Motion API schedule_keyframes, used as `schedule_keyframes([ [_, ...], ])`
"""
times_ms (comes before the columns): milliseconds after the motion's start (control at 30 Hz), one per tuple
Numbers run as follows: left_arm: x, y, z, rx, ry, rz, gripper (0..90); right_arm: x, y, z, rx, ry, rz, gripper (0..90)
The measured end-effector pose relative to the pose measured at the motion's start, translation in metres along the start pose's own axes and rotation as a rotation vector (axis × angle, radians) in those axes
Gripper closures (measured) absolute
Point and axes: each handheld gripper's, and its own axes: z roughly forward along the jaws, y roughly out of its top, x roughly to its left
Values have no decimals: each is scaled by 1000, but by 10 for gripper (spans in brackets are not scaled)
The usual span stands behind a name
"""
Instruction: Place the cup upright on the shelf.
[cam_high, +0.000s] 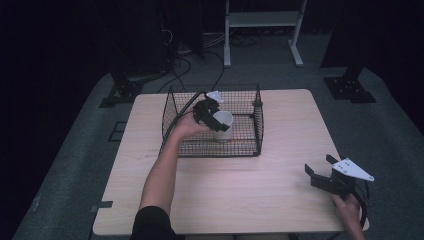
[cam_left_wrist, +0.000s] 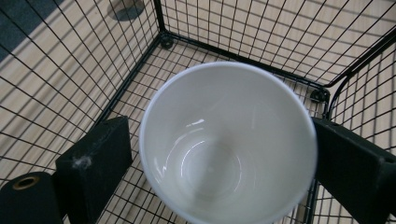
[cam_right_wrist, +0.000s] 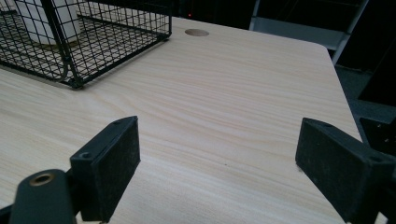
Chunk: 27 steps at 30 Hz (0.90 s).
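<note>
From my station, the white cup (cam_left_wrist: 229, 140) has its base cut off by the left gripper view's lower edge. The wire basket (cam_right_wrist: 93, 42) is cropped at the right gripper view's top-left corner.

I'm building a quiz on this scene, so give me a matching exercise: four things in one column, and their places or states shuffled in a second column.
Things:
1. white cup
2. wire basket
3. left tongs
4. right tongs

Places or states:
A. open above bare tabletop, near the table's right front corner
B. stands upright inside the basket
C. reaches into the basket, jaws on either side of the cup, the left one apart from it
D. sits on the wooden table, toward its far side

Pairs: 1-B, 2-D, 3-C, 4-A
</note>
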Motion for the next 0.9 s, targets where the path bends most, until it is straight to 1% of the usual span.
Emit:
schedule_keyframes([
  [67, 0, 0, -5, -13, 8, -13, 80, 0, 0, 0, 1, 0, 2, 130],
  [167, 0, 0, -12, -21, 14, -14, 78, 0, 0, 0, 1, 1, 3, 130],
  [233, -1, 0, -17, -27, 26, -15, 78, 0, 0, 0, 2, 1, 3, 130],
  [300, -2, 1, -23, -47, 22, -17, 78, 0, 0, 0, 3, 0, 5, 130],
  [333, -3, 1, -25, -48, 29, -10, 77, 0, 0, 0, 3, -1, 6, 130],
  [400, -5, 2, -29, -56, 24, -18, 61, 0, 0, 0, 3, -1, 5, 130],
  [567, -11, 4, -38, -56, 42, 3, 60, 0, 0, 0, 3, -1, 6, 130],
  [633, -15, 4, -42, -68, 48, 13, 60, 0, 0, 0, 4, -2, 12, 130],
  [800, -20, -1, -49, -99, 53, 0, 60, 0, 0, 0, 3, -2, 11, 130],
  [900, -25, -4, -54, -105, 66, 2, 60, -1, 0, 0, 2, -1, 13, 131],
])
